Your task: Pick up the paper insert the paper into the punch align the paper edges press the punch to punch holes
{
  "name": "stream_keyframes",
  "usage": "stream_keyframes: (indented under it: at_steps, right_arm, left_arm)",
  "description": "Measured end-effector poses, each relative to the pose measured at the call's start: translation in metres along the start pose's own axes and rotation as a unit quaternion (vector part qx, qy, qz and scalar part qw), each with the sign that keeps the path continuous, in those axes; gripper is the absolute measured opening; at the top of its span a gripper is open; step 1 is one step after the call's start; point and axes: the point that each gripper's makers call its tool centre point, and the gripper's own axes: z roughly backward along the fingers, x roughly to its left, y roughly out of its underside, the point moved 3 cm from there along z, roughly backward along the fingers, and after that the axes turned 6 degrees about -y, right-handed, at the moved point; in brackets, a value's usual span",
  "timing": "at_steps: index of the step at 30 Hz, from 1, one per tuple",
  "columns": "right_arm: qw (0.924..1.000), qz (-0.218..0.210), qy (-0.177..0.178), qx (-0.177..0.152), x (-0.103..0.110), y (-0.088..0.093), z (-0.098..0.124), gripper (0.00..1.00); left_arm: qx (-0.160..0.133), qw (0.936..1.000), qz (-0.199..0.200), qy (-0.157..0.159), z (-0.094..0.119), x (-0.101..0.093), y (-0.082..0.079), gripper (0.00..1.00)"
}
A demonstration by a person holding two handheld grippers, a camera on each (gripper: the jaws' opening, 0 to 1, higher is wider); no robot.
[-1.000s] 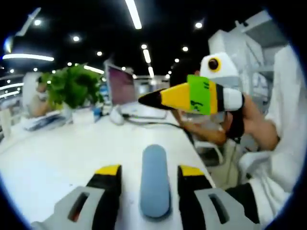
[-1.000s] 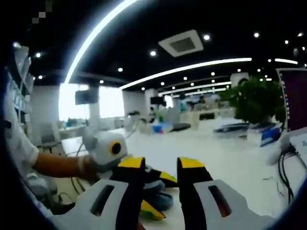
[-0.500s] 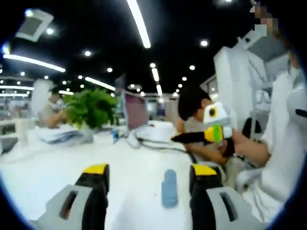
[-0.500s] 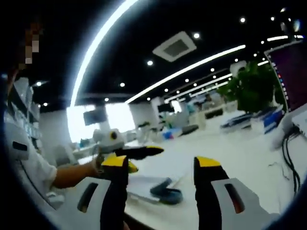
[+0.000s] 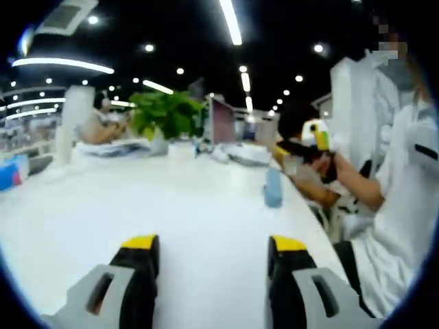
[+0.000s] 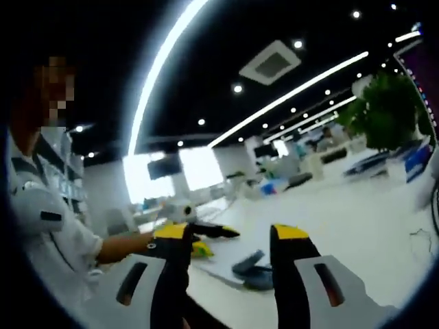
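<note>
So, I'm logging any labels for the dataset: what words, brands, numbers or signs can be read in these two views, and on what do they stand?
None can be read.
Green tag on the right gripper, seen in the left gripper view: too small and blurred.
Monitor behind the plant: screen a blur, no legible text.
Blue punch and the paper under it: no marking visible.
</note>
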Motion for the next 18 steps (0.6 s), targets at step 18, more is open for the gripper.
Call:
stream_keyframes:
  at_steps: [18]
  right_arm:
    - [0.935,0.117,-0.193,0.274,-0.044,0.076,-0.022,0.35]
  left_arm:
    - [0.011,0.9996,-0.024,-0.009,0.0,0.003,0.006,0.63]
